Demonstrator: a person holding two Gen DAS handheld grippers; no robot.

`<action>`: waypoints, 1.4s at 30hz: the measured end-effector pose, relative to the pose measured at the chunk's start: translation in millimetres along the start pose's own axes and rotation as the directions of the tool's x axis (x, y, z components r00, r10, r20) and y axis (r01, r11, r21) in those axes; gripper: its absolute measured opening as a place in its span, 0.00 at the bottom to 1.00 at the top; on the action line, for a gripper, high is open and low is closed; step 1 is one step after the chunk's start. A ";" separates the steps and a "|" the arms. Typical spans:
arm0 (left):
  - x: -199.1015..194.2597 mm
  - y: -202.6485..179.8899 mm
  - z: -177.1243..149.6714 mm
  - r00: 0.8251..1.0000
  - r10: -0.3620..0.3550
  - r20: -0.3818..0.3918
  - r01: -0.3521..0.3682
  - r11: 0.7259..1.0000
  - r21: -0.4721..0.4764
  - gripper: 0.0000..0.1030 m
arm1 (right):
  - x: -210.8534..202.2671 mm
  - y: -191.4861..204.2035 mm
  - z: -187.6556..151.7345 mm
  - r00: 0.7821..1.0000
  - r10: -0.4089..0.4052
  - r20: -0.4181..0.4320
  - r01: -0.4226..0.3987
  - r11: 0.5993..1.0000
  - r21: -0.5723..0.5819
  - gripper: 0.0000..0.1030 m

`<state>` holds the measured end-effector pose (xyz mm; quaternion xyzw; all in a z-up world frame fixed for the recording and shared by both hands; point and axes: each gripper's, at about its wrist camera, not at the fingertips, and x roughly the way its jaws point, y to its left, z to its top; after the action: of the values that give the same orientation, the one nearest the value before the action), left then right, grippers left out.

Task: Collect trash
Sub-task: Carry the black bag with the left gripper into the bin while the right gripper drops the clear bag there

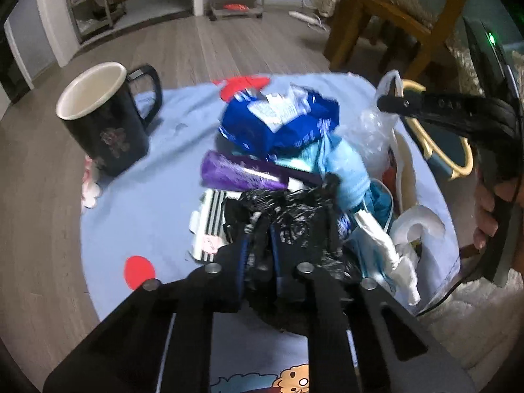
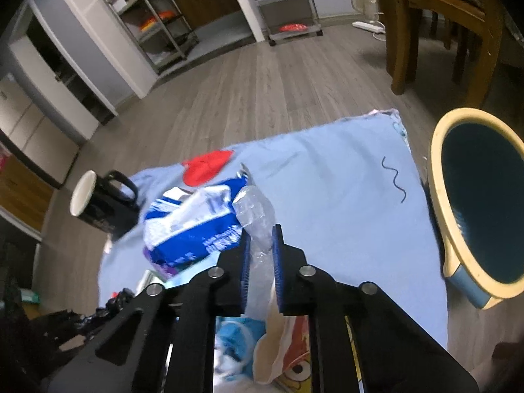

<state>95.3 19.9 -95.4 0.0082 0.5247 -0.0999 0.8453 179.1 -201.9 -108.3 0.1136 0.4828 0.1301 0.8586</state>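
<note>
The left gripper (image 1: 260, 229) is closed on a crumpled black plastic bag (image 1: 294, 209). The right gripper (image 2: 262, 255) is pinched on a clear plastic bag (image 2: 255, 213). Both lie in a trash heap on the light blue cloth (image 2: 344, 203). Behind it is a blue-white wrapper (image 1: 275, 121), farther left a black ceramic mug (image 1: 104, 118).

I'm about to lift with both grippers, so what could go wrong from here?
1. The left gripper is shut on crinkled black plastic film; other litter overlaps it, so the purple foil wrapper may drag or scatter.
2. The right gripper pinches only thin clear plastic bag, which could tear or slip.
3. The black ceramic mug stands near the pile and may get knocked.
</note>
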 end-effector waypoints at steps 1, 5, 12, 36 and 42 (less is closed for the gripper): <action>-7.0 1.9 0.9 1.000 -0.004 0.012 0.004 1.000 -0.010 0.10 | -5.8 1.1 1.4 1.000 0.023 0.015 -0.023 1.000 0.003 0.12; -44.1 2.1 7.2 0.995 -0.013 0.096 0.014 1.000 -0.009 0.09 | -29.6 5.2 6.5 0.993 0.099 0.061 -0.100 0.995 0.010 0.11; -104.3 -17.9 17.3 0.963 -0.013 0.269 -0.007 0.997 0.074 0.09 | -93.7 25.3 18.2 0.968 0.206 0.145 -0.205 0.979 -0.020 0.11; -81.2 -188.0 130.9 0.920 -0.255 0.297 0.147 0.928 0.342 0.09 | -139.1 -168.8 57.8 0.957 -0.112 0.268 0.042 0.967 0.251 0.11; -45.1 -206.4 156.3 0.931 -0.251 0.267 0.151 0.927 0.343 0.09 | -132.7 -199.5 57.4 0.948 -0.165 0.271 0.080 0.951 0.298 0.11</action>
<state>177.8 -193.6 33.6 0.0737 0.3627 -0.2699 0.8889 184.7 -437.6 -37.0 0.2228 0.3702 -0.0129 0.9018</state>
